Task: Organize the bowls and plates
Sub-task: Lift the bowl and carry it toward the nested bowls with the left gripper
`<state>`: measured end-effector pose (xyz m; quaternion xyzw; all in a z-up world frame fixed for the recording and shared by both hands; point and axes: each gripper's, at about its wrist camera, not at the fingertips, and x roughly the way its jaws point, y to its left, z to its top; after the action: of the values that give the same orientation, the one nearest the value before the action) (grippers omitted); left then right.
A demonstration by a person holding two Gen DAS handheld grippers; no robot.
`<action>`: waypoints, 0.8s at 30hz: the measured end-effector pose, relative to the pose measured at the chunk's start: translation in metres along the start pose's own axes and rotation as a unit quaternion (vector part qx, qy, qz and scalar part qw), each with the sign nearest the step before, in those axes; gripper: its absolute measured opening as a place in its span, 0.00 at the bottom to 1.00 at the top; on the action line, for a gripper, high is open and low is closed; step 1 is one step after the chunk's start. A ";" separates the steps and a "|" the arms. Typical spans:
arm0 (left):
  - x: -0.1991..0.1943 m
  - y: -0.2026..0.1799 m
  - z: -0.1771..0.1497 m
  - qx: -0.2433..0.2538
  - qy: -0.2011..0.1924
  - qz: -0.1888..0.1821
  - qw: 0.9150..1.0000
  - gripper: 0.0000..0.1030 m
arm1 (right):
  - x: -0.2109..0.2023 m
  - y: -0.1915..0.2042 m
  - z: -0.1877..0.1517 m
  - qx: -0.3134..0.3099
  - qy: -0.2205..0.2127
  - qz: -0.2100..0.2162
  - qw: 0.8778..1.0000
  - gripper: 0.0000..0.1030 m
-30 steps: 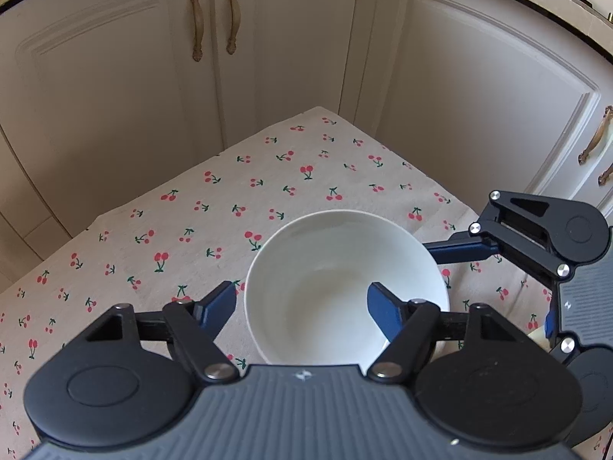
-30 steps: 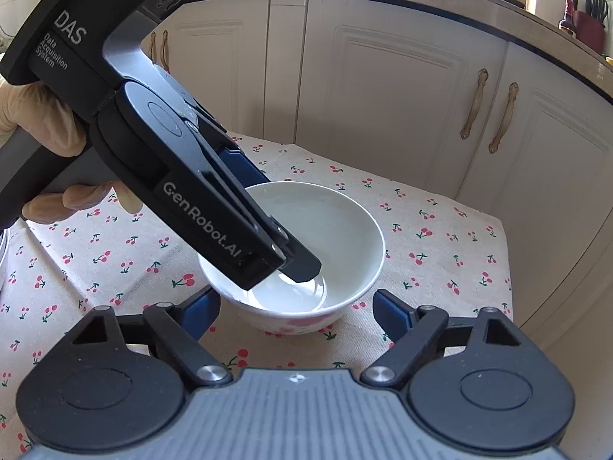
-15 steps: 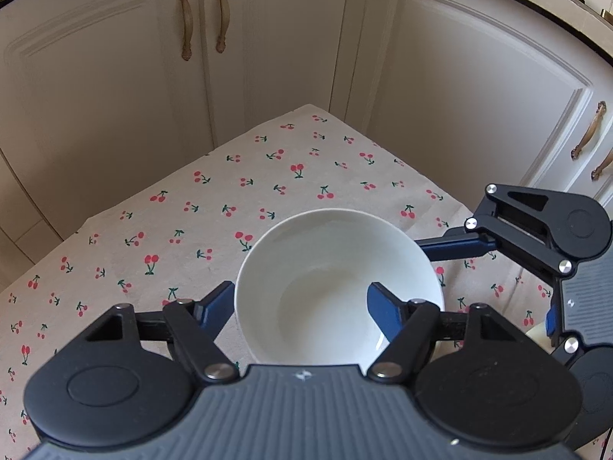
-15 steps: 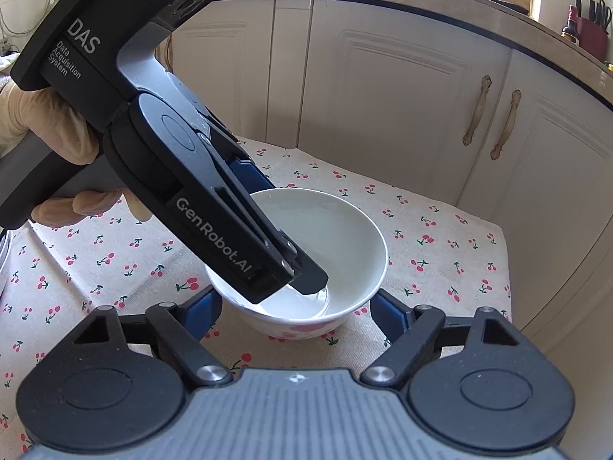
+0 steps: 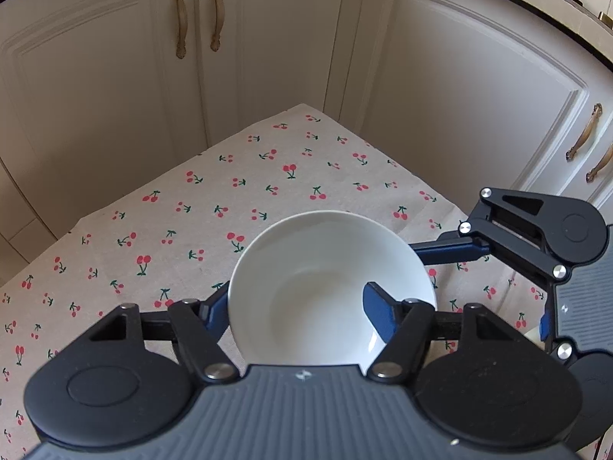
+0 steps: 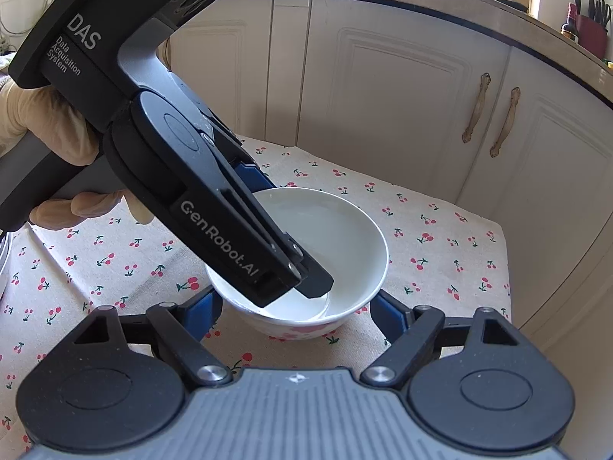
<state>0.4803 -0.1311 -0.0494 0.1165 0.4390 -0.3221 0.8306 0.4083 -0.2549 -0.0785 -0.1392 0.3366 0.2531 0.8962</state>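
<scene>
1. Left wrist view shows the round white ceramic bowl (image 5: 325,287) sitting on the cherry-print cloth-covered surface (image 5: 191,207), near its far corner by the cream cabinet doors (image 5: 459,96). My left hand-held gripper (image 5: 299,312) has just been closing on the bowl: its jaws straddle the near-side wall, one blue finger (image 5: 377,312) inside and the other outside against the rim.

2. Right wrist view shows the same bowl (image 6: 345,237), with pink print on its outer wall, between the open fingers of my right hand-held gripper (image 6: 295,310). Those fingers stand on either side of the bowl, and I judge they are not pressing it.

3. Main risk: the left grip pinches only one thin, glazed, curved wall. If I lift from there, the bowl's weight hangs off to one side, so it could pivot, slip out and chip or break.

4. Squeezing harder on the sloping wall could instead push the bowl out of the jaws.

5. My two hand-held grippers are crowded together. Raising the left one carelessly could knock the bowl against the right one's fingers.

6. Dragging rather than lifting could bunch the cloth and tip the bowl towards the surface's edge.
</scene>
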 end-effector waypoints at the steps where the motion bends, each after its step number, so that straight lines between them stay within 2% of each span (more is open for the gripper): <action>1: 0.000 0.000 0.000 0.000 0.001 -0.001 1.000 0.66 | -0.001 0.001 0.000 -0.001 0.001 -0.001 1.000 0.85; 3: -0.002 -0.001 -0.002 -0.001 0.001 0.000 1.000 0.63 | -0.002 0.002 0.000 -0.003 0.003 -0.003 1.000 0.85; 11: -0.017 -0.013 -0.006 0.002 -0.004 -0.003 1.000 0.63 | -0.019 0.009 -0.001 0.000 0.007 -0.007 1.000 0.85; 24: -0.074 -0.053 -0.023 0.021 -0.023 -0.009 0.999 0.63 | -0.077 0.038 -0.001 0.014 0.008 -0.019 1.000 0.85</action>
<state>0.4012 -0.1289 0.0014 0.1224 0.4138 -0.3410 0.8352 0.3373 -0.2515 -0.0302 -0.1354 0.3447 0.2299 0.9000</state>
